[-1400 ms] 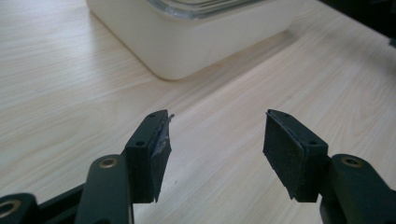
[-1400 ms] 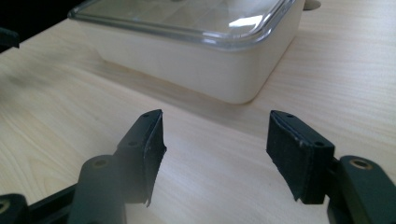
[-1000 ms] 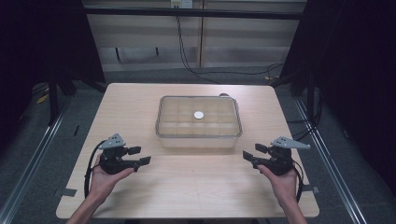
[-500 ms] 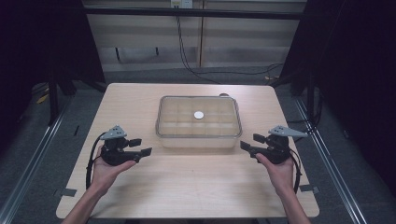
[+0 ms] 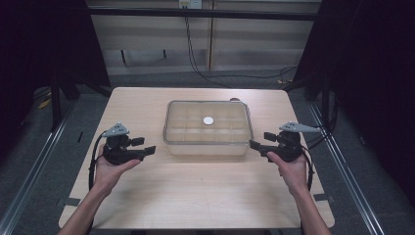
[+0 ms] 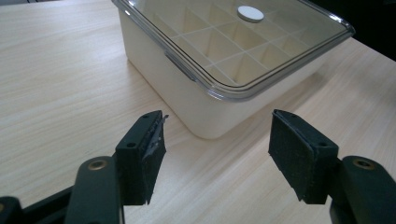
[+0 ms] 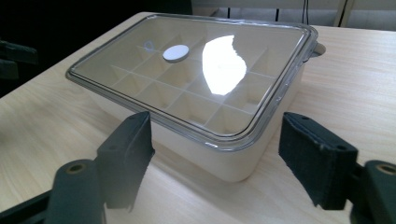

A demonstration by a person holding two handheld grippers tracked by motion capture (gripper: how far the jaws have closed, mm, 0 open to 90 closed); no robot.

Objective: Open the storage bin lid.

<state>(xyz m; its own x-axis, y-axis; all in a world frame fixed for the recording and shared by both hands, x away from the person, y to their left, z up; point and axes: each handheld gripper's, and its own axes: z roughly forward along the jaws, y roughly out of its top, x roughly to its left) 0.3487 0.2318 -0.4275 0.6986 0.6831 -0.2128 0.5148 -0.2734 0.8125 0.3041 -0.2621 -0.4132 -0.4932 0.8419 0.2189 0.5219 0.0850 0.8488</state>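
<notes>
A cream box (image 5: 208, 147) with a clear lid and a grid of compartments stands in the middle of the wooden table (image 5: 195, 196). A white round disc (image 5: 208, 120) lies on the lid's centre. My left gripper (image 5: 143, 145) hovers open just left of the box's near-left corner, jaws toward it. In the left gripper view the box wall (image 6: 187, 93) is close ahead of the left gripper (image 6: 218, 123). My right gripper (image 5: 261, 140) faces the near-right corner. Its jaws have just been opening, with nothing between them. The right gripper view has the disc (image 7: 176, 52) beyond the open right gripper (image 7: 215, 123).
A small dark object (image 5: 235, 100) peeks out behind the box's far-right corner. Bare wood lies in front of the box between the person's forearms. Metal rails (image 5: 34, 161) run along the floor on both sides of the table. Cables (image 5: 195, 58) trail on the floor behind.
Both hands have moved away from the table's front edge and closer to the box's near corners. The right gripper's jaws stand wider than before.
</notes>
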